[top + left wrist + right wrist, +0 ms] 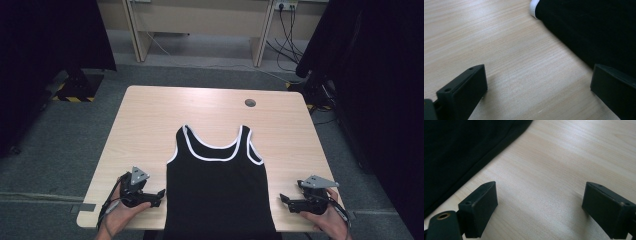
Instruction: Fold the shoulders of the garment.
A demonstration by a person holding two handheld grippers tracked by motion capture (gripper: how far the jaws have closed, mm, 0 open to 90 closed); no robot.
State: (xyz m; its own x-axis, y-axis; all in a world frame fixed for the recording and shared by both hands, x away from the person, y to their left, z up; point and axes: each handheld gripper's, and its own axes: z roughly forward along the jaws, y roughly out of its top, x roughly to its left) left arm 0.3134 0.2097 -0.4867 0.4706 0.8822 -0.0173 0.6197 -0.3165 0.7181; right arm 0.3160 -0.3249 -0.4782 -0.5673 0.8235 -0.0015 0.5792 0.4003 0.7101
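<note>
Black tank top (217, 192) flat on table (150, 120), left gripper (159, 193) and right gripper (284, 199) flanking, jaws spread

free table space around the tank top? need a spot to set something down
Bare wood: the far strip of the table between the tank top straps and the cable hole, plus both side margins. Crowded: near corners, where the left gripper and right gripper sit beside the hem, jaws open.
</note>
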